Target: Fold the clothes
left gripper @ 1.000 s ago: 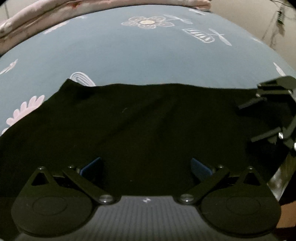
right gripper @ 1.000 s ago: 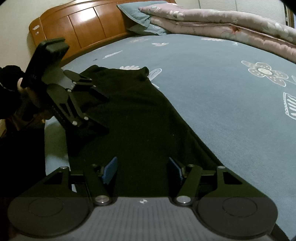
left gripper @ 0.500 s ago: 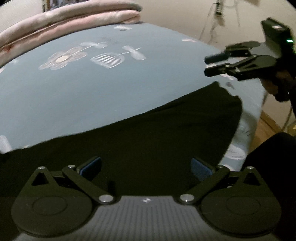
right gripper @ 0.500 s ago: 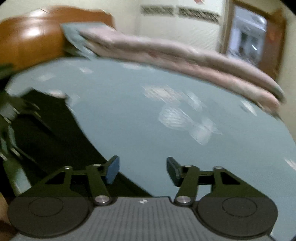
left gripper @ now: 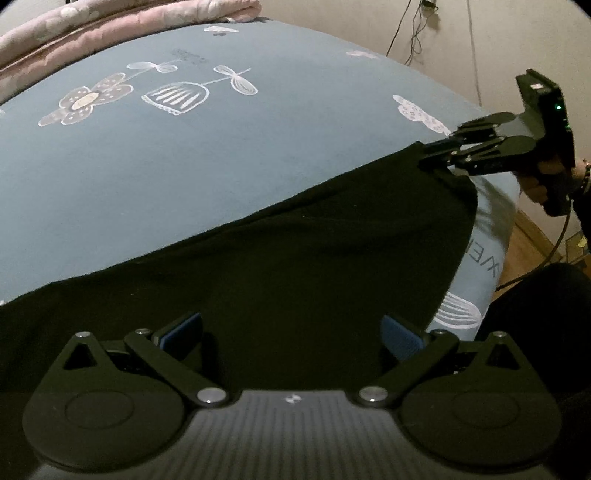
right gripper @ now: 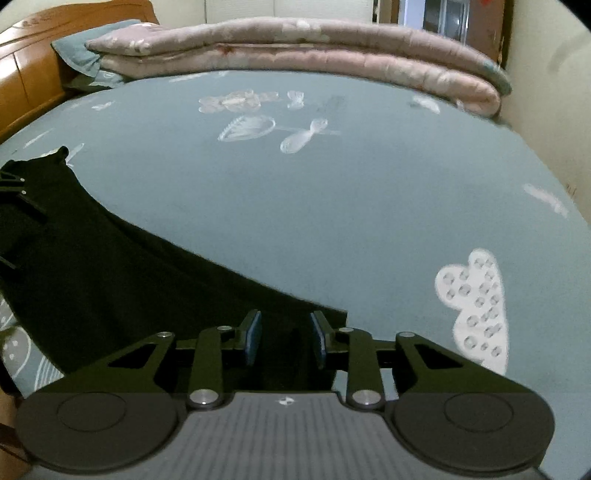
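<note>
A black garment point(left gripper: 295, 251) lies spread flat on the blue flowered bed sheet point(left gripper: 184, 155). My left gripper point(left gripper: 291, 332) hovers over its near part, open wide, with nothing between its blue pads point(left gripper: 183, 330). My right gripper point(right gripper: 285, 338) sits at the garment's far corner point(right gripper: 325, 317). Its jaws are narrowed but still apart, with the corner of the black cloth lying between the pads. In the left wrist view the right gripper point(left gripper: 434, 155) shows at that corner, held by a hand point(left gripper: 539, 181). The left gripper's dark linkage point(right gripper: 14, 188) is barely visible at the far left.
A folded pink quilt point(right gripper: 295, 48) and a blue pillow point(right gripper: 74, 55) lie along the bed's far side by a wooden headboard point(right gripper: 26, 74). The bed's edge and wooden floor point(left gripper: 532, 240) are to the right, with cables on the wall point(left gripper: 417, 33).
My right gripper swung from the garment's middle to its far corner, and its jaws narrowed around the cloth there. The left gripper turned to face that end and stayed open.
</note>
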`<state>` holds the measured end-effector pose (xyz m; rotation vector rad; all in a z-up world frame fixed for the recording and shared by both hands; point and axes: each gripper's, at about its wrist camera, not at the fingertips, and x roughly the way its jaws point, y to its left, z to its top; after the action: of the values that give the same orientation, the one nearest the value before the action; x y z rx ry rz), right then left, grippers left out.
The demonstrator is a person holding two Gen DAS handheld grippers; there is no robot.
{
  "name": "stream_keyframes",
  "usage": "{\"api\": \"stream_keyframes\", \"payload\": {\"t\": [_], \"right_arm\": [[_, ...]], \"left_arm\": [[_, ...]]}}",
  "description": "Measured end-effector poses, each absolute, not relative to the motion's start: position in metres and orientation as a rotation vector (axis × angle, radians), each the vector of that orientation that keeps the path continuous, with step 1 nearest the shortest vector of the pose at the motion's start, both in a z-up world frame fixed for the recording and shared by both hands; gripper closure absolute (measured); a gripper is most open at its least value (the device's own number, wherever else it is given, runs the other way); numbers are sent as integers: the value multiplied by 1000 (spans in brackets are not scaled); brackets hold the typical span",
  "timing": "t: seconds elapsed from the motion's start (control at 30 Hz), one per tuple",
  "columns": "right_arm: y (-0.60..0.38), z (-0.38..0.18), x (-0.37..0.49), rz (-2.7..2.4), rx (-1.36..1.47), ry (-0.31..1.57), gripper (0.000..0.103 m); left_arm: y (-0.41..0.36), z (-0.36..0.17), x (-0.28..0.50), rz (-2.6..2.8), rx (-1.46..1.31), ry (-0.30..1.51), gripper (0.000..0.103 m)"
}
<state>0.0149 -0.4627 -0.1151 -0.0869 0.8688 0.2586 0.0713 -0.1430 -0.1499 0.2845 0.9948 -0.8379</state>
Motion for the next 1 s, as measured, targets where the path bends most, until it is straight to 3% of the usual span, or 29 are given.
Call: {"api": "stream_keyframes", "payload": {"t": [0.17, 0.23, 0.27, 0.63, 1.0], "right_arm": [[-463, -123, 12, 268, -53, 850, 70], [-460, -124, 8, 289, -73, 839, 93], [-457, -124, 7, 303, -85, 832, 95], [-460, -87, 5, 244, -85, 704, 96], [-463, -122, 26, 180, -92, 833, 95]], "left_arm": [[-144, -154, 72, -836, 295, 1008, 1], [-145, -155, 72, -829, 294, 1013, 1], [-145, -155, 72, -828, 292, 1015, 1], [-146, -145, 70, -841, 272, 994, 1], [-148, -154, 73, -848, 280, 1031, 1]]}}
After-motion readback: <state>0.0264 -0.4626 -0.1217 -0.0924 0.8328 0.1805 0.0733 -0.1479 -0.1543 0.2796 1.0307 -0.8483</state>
